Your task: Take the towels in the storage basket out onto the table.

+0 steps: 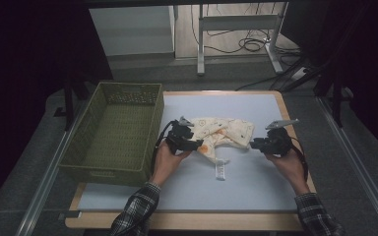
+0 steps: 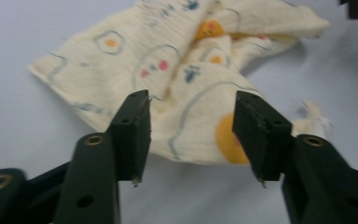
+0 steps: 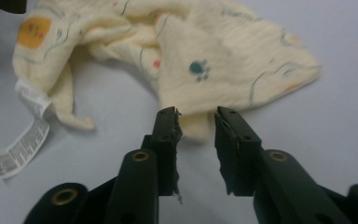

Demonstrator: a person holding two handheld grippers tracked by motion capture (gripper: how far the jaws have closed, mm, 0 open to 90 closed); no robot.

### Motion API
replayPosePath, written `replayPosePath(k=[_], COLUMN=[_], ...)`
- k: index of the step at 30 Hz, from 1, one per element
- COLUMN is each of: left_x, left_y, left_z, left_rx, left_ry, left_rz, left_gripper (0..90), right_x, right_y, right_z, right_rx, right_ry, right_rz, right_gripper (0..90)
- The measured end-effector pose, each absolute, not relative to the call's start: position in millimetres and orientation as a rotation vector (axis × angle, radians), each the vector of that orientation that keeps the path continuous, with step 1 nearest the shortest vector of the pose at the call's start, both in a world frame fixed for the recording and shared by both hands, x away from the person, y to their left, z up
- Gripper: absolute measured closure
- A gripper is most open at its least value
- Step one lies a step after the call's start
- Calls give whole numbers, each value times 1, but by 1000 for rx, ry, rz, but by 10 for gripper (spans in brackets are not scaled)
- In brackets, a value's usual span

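A crumpled cloth [image 1: 221, 133] lies between the left tongs [image 1: 193, 143] and right tongs [image 1: 252, 144], both parted and empty, on a pale tabletop [image 1: 256, 177] beside a green basket [image 1: 86, 162].

Soft crinkled cloth garment [image 1: 221, 133], paper-like label [image 3: 21, 147], woven basket [image 1: 113, 130]

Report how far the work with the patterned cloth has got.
Done: the cream printed cloth lies loosely folded on the pale blue mat. In hand: nothing; the left tool and right tool stand open at the cloth's edges. Left: the green woven basket holds nothing, possibly the cloth's destination.
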State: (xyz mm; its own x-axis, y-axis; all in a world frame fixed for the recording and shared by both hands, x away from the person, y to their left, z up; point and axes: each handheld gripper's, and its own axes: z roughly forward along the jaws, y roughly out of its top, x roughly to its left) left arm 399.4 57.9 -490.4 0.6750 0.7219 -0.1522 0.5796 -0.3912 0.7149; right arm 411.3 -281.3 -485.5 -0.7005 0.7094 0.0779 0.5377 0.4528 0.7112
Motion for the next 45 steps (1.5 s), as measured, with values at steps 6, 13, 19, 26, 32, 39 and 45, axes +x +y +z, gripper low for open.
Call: replayPosePath(k=[6, 13, 19, 26, 32, 39, 45], left_x=[397, 402, 392, 421, 412, 376, 352], left_y=[41, 41, 64, 69, 76, 72, 51], left_z=[-511, -521, -487, -491, -496, -480, -489], left_rx=[2179, 2179, 2067, 2136, 2094, 2074, 2128], left_ry=[1001, 1001, 998, 1165, 1143, 1007, 908], left_rz=[265, 236, 298, 360, 310, 253, 167], left_gripper=[294, 802, 797, 578, 510, 478, 331], right_x=[416, 417, 394, 405, 403, 372, 351], right_y=[-271, -263, -288, -316, -325, -325, -316], right_z=[-512, -509, -469, -449, -466, -468, -482], right_rx=[1091, 1073, 1078, 1174, 1240, 1182, 1139], right_ry=[2482, 2471, 2415, 2351, 2360, 2398, 2460], right_rz=[1070, 1090, 1212, 1070, 1080, 1075, 1103], right_gripper=[548, 846, 846, 716, 673, 663, 596])
